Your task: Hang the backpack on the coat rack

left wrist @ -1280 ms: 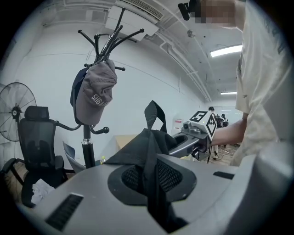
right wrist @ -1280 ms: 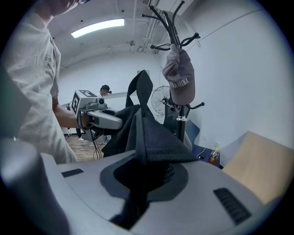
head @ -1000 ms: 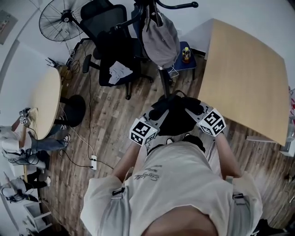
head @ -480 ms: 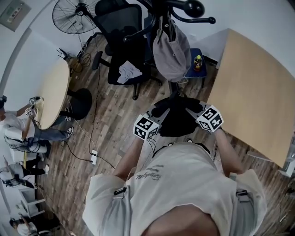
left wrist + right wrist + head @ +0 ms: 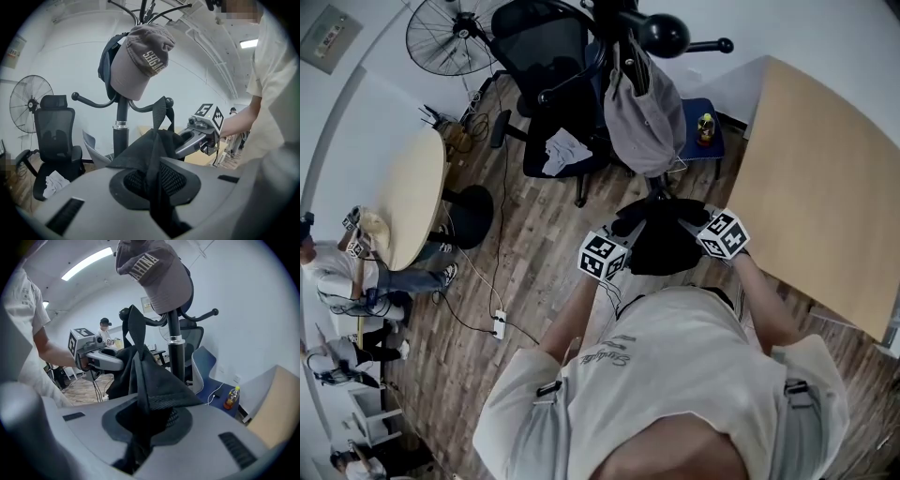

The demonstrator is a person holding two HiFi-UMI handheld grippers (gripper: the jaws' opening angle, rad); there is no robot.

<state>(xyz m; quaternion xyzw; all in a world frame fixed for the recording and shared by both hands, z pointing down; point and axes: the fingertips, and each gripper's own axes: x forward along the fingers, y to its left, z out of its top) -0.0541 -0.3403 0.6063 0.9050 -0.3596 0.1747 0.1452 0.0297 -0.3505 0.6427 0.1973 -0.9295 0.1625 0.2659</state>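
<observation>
1. The step in hand is bringing the black backpack (image 5: 661,246) up to the coat rack (image 5: 664,36); it is not yet hung. The bag hangs in the air between the two grippers, in front of the person's chest and just short of the rack's pole, above the wooden floor (image 5: 534,248).
2. The left gripper (image 5: 625,234) has its jaws clamped on a fold of the bag's black fabric. The right gripper (image 5: 691,219) has its jaws clamped on another fold, on the opposite side.
3. The next move, as I judge it, calls for lifting the bag and passing its strap loop (image 5: 162,111) over a free hook. A grey cap (image 5: 140,56) already takes up the top of the rack, so the bare lower hook arm (image 5: 93,101) looks like the likelier target. Both grippers would need to rise together so that the loop stays upright and open.
4. Only the head view gives the layout from above: the office chair (image 5: 553,89) behind the rack and the pale wooden tabletop (image 5: 816,187) to the right. It does not show the strap loop.
5. The two gripper views show the rack side-on, with the cap up high, the bare lower hooks and the loop standing up from the bag. Each also shows the other gripper across the fabric.
</observation>
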